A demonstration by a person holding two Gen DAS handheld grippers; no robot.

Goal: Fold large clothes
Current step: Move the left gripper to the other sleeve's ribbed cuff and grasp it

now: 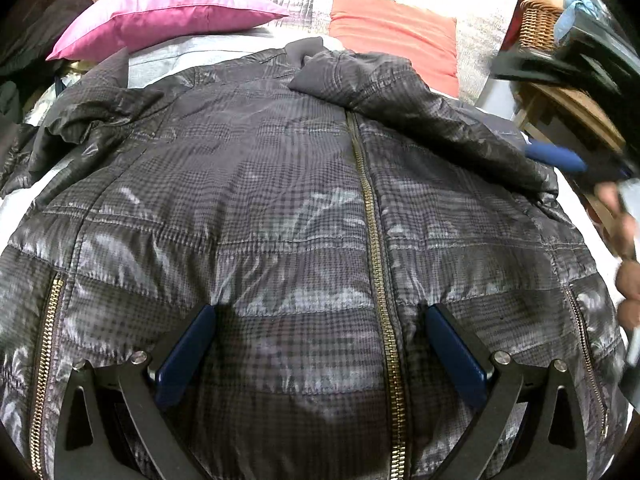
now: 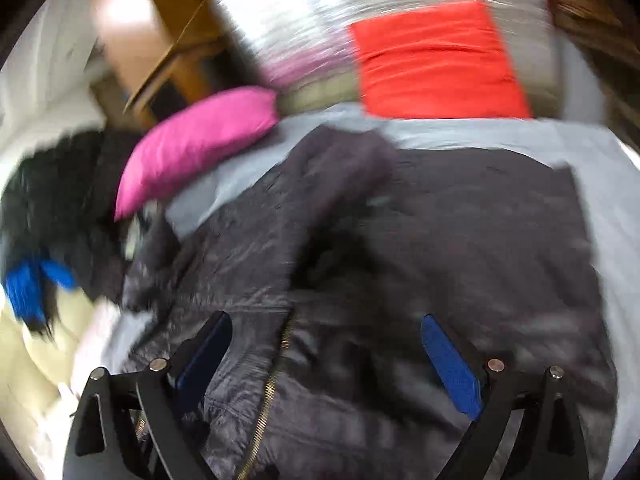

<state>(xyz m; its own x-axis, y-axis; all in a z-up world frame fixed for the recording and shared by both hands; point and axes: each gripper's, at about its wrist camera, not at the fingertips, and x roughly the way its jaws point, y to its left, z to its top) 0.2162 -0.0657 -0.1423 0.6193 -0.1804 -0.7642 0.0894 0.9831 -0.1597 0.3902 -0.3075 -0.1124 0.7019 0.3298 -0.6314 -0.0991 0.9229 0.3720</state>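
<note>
Jacket, a dark checked quilted garment, is lying front-up on the pale bed sheet, zipped closed along the brass centre zipper. One sleeve is lying folded diagonally across the chest, from near the collar out toward the jacket's edge; the opposite sleeve is lying bunched outward and unfolded. Judged from this layout, the fold is sitting at an early stage: one sleeve in, the other sleeve and the body folds remaining.

Left gripper is hovering over the lower body panel with its fingers spread wide, holding nothing. Right gripper is likewise spread and empty, positioned above the jacket; its view is motion-blurred, so contact with the fabric cannot be confirmed.

Beyond the collar, a pink pillow and an orange pillow are resting at the head of the bed. A wicker basket is standing beside the bed.
</note>
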